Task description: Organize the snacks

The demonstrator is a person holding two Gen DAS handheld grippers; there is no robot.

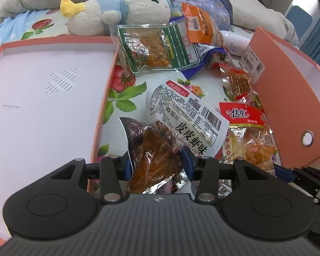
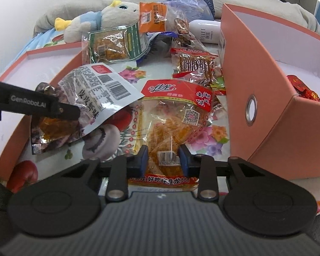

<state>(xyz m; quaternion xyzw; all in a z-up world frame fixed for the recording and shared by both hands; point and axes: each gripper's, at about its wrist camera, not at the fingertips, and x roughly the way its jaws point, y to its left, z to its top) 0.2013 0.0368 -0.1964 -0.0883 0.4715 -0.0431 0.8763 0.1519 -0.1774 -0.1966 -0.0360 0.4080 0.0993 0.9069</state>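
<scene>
My left gripper (image 1: 156, 163) is shut on a shrimp-flavour snack bag (image 1: 181, 117), white with a barcode and a purple foil end. It holds the bag beside the orange box lid (image 1: 42, 81); the bag (image 2: 91, 98) hangs above the cloth in the right wrist view. My right gripper (image 2: 163, 160) is open, its jaws either side of the lower end of a red-topped snack pack (image 2: 168, 115) lying flat on the flowered cloth. That pack also shows in the left wrist view (image 1: 245, 128).
An orange box (image 2: 277, 85) stands at the right with a red foil item (image 2: 303, 87) inside. A green-edged pack (image 2: 115, 44), an orange pack (image 2: 152, 15), a clear strip pack (image 2: 194, 64), a white bottle (image 2: 207, 31) and a plush toy (image 2: 100, 19) lie further back.
</scene>
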